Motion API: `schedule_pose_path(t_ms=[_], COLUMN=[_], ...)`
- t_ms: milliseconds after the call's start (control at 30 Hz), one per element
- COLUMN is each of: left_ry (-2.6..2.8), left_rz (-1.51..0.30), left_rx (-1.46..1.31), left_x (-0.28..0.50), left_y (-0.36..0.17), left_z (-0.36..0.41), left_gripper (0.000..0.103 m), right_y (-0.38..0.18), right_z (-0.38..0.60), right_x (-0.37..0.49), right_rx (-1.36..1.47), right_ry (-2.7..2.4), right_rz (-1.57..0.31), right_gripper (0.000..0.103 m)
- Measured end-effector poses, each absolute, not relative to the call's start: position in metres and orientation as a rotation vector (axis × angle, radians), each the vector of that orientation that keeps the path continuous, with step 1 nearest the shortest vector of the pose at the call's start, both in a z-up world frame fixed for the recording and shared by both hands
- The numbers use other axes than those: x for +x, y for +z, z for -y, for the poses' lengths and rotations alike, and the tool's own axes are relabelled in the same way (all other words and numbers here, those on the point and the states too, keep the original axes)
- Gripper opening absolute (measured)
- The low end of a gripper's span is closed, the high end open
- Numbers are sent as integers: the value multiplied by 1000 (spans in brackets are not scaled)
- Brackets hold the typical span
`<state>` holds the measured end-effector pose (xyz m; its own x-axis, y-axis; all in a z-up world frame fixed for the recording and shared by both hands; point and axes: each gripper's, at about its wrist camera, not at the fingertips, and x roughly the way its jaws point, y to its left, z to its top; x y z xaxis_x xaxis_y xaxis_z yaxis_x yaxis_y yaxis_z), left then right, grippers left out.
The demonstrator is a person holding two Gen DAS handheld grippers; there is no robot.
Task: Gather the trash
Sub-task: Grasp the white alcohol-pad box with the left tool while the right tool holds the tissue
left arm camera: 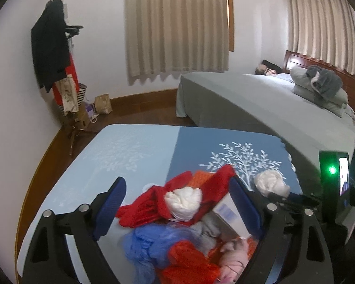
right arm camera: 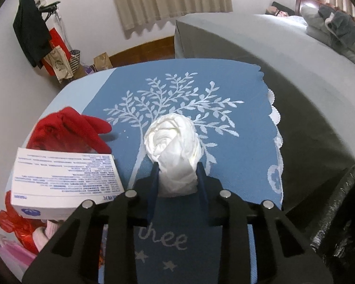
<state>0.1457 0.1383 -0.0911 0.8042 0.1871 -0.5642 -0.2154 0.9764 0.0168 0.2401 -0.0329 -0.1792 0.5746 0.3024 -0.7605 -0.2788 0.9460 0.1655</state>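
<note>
A pile of trash lies on a blue tablecloth: a red plastic bag, a white crumpled wad, a blue bag, a white box and pink scraps. My left gripper is open over this pile, its fingers either side of it. My right gripper is shut on a second white crumpled wad, just above the cloth; this wad shows in the left wrist view. The white box and red bag lie to its left.
A bed with grey sheets and folded bedding stands close behind the table on the right. A coat stand with clothes and bags is in the left corner. Paper bags sit on the wooden floor by the wall.
</note>
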Motion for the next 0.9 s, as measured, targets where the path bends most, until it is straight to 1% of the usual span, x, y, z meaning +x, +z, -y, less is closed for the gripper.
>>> schedule_pose_path(t_ms=[200,400,467,533,633,800,867,900], left_ry=[196,180,171,156,120,81,63,44], left_rz=[-606,-618,-619,-624,-653,-674,-685,-695], left_rx=[-52,-47,-44,-42,-63,-48,-50,-55], left_x=[132,122,122,126,132,145,149,150], left_y=[-90,-96,-97,-101,-107,-116,-119,-122], left_z=[-128,-120,-116,-112,-107,-93,-87,-84], left_gripper=[87,86,82,81,75,70,64,63], right_y=[-153,-141,-139,-137,-135,-133,-134,-134], right_z=[43,53,58,64,73,84,87,90], right_x=[223,195,187,183,181,177,176,175], right_rx=[41,38,33,39,53,59,62,63], right_ry=[338,338,331,323,308,295,290,288], right_rz=[-819,-796,-789,-787,-790,-784,-783,-782], right_gripper=[29,29,29,29,29,29,29,29])
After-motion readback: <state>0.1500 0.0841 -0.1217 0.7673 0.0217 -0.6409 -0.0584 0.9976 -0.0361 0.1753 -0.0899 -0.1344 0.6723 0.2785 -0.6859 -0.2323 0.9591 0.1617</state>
